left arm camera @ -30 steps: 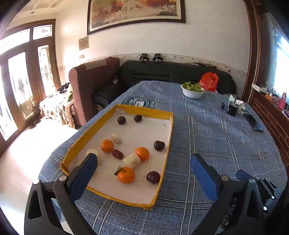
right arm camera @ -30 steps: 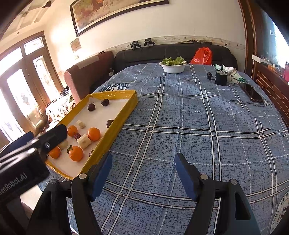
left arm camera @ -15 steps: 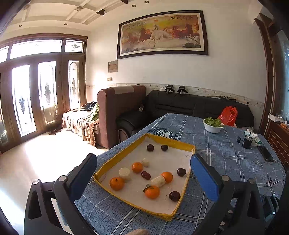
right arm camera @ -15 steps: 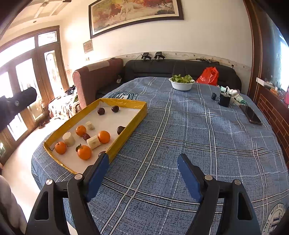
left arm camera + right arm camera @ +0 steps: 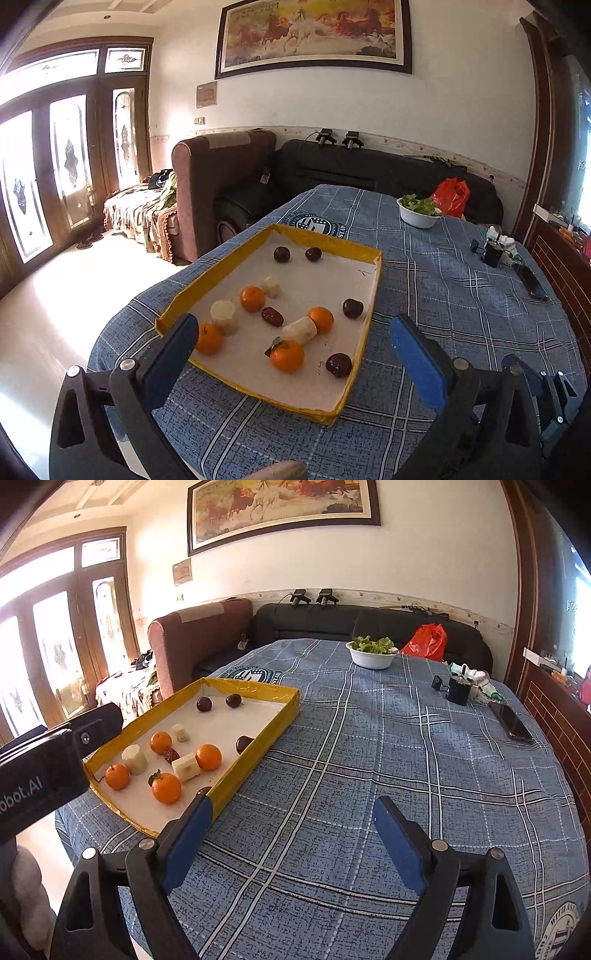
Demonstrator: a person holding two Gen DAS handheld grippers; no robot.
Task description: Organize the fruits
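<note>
Fruits lie loose in a shallow yellow-rimmed tray (image 5: 325,238) near the left edge of a table under a blue plaid cloth (image 5: 461,302). From the left wrist view, the left gripper (image 5: 291,341) hangs over the tray's near end with its blue-padded jaws spread wide and nothing between the pads; inside the tray are four oranges, among them a leafy orange (image 5: 287,355) by the near rim, three pale banana pieces (image 5: 300,330), a wrinkled red date (image 5: 272,316) and four dark plums, two of them at the far end (image 5: 281,254). A white bowl of greens (image 5: 419,214) stands far back on the cloth. From the right wrist view, the right gripper (image 5: 291,818) is over bare cloth just right of the tray (image 5: 258,755), its jaws having just been opening, now wide and empty. The left gripper's black body (image 5: 44,760) shows at the left edge, beside the tray. A phone (image 5: 511,722) and a black cup (image 5: 459,691) sit far right.
</note>
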